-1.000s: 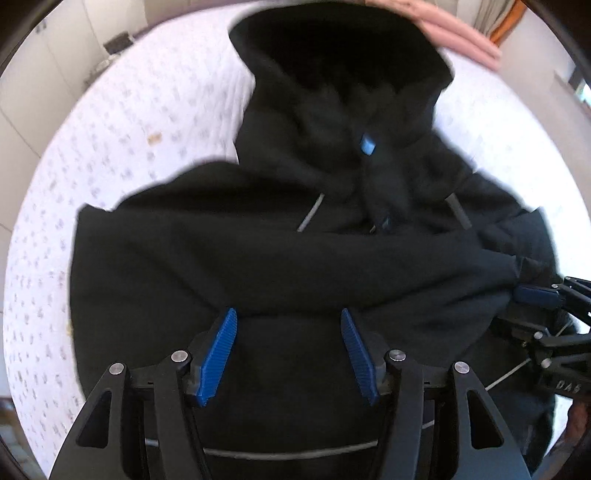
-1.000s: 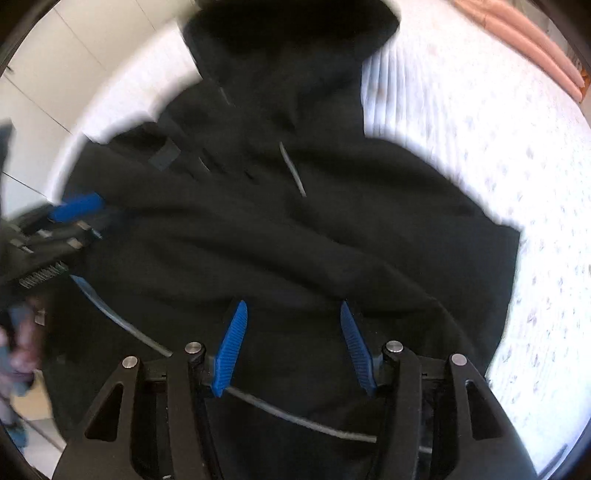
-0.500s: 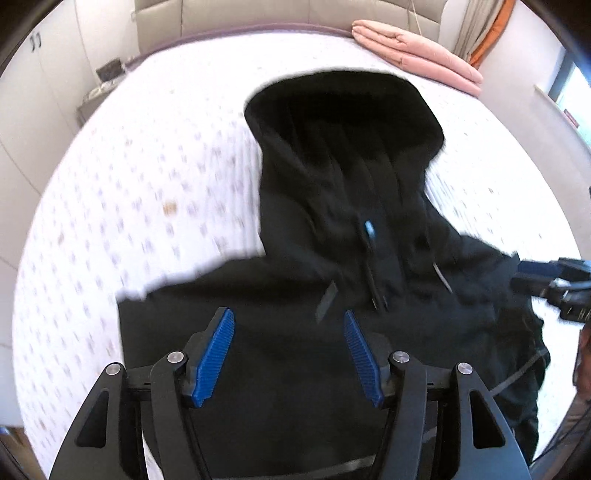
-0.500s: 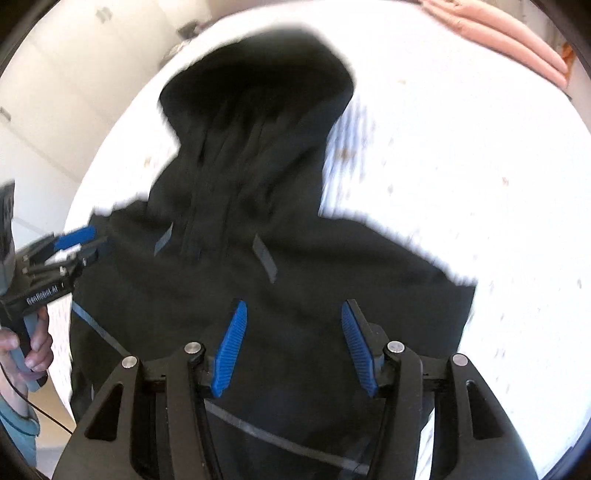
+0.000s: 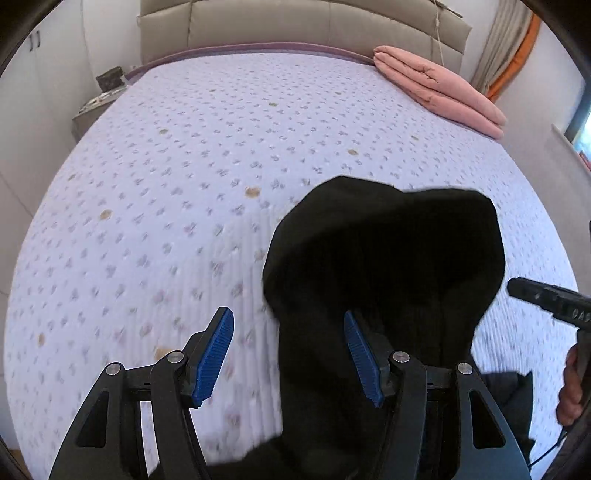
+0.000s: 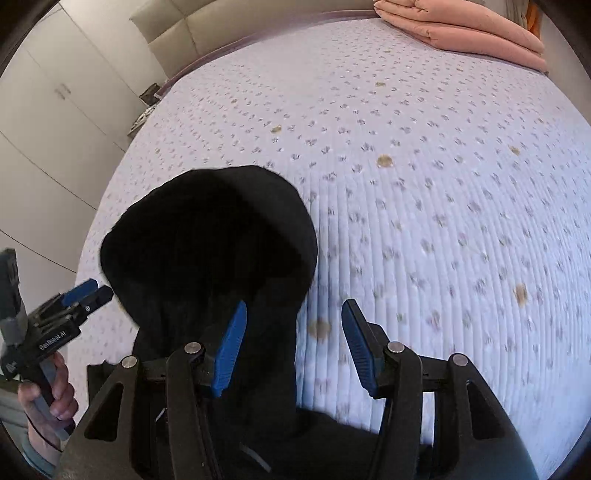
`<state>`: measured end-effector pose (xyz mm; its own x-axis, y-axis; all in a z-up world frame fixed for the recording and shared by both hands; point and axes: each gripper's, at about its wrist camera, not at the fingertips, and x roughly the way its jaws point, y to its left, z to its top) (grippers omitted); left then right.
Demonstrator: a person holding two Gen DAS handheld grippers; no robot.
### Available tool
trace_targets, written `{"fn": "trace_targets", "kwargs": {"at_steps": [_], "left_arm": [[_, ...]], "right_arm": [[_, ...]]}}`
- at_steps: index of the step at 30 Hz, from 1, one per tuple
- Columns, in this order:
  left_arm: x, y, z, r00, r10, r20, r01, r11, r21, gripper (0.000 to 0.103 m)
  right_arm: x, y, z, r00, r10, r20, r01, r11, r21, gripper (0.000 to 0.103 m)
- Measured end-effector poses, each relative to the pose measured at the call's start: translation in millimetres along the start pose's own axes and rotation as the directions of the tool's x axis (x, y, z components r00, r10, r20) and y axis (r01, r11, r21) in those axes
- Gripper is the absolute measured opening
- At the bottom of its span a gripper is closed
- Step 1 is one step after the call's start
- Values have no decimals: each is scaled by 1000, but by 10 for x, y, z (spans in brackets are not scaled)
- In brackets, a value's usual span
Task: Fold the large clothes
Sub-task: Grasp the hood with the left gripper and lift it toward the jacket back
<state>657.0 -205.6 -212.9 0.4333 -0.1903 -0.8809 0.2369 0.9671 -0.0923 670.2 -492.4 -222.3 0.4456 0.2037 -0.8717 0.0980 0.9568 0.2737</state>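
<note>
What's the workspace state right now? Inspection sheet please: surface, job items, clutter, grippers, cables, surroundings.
Surface: bed with a white quilted cover, small floral print, a few brownish spots.
Job's things: black hoodie lying on the bed, hood towards the headboard; its body runs under both cameras, fold state not visible.
Clutter: folded pink blanket at the far right corner.
Grippers: left hand-held gripper open, nothing between the pads; right hand-held gripper open, nothing between the pads.
Cables: thin dark cord below the person's right hand.
Surroundings: padded headboard, white wardrobe, nightstand, curtain.
</note>
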Motion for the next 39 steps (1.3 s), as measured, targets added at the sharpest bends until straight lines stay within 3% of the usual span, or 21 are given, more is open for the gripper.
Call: {"fn": "trace_targets", "kwargs": {"at_steps": [6,7,8,9,12,15,17,20,22,26,29,31,33,35,36,37,39], "left_arm": [[366,40,219,999,52,-14,-52,999,-10,64],[380,70,218,999,50,-9,-50,999,-20,53],[397,116,228,999,41,-8,-41,998,-37,21],[409,182,233,1000,2,-19,-3,998,-63,8],[266,402,180,996,-89,19,91,983,-159,9],[2,649,36,972,-209,112,229,947,-224,9],[-18,780,-82,958,-263,118,285,927,-245,13],[236,794,-224,973,-230,29,230,944,-235,13],[488,860,-313,973,-228,-32,212,943,-256,14],[845,915,-411,972,-204,-119,168,952,-256,31],[934,1030,-381,956,-272,-114,226,923,-311,37],[972,1074,-349,946,-301,-115,251,912,-325,39],[897,1044,-361,951,-287,-112,243,923,-298,45],[732,1037,-387,967,-227,-113,192,947,-259,68],[657,1043,-402,972,-206,-116,174,955,-240,72],[576,1066,-435,972,-197,-129,166,961,-222,78],[462,1190,-539,960,-205,-193,161,962,-222,79]], "right_arm": [[267,-87,156,1000,-22,-20,22,1000,3,57],[323,-83,192,999,-23,-25,23,1000,-3,57],[357,-76,208,999,-20,-31,20,1000,-6,44],[385,-70,218,999,-11,-35,10,1000,-9,17],[292,-54,196,1000,-20,-2,20,998,-54,8],[-40,-136,84,998,14,69,-8,997,-74,6],[-117,-198,-12,997,28,69,-22,996,-88,6],[-27,-196,-156,999,4,35,0,992,-129,5],[128,-212,-203,1000,-25,9,26,990,-137,5],[475,-316,-234,998,-35,-54,29,994,-107,5],[811,-481,-283,991,-16,-131,7,998,-64,5],[823,-574,-269,992,29,-124,-32,999,-15,6],[779,-584,-268,992,38,-122,-39,999,-10,15],[710,-590,-293,991,44,-128,-46,999,-15,25],[649,-609,-311,991,43,-130,-45,999,-17,34],[576,-631,-329,991,37,-126,-40,999,-22,38],[410,-675,-364,993,17,-113,-21,999,-37,45]]}}
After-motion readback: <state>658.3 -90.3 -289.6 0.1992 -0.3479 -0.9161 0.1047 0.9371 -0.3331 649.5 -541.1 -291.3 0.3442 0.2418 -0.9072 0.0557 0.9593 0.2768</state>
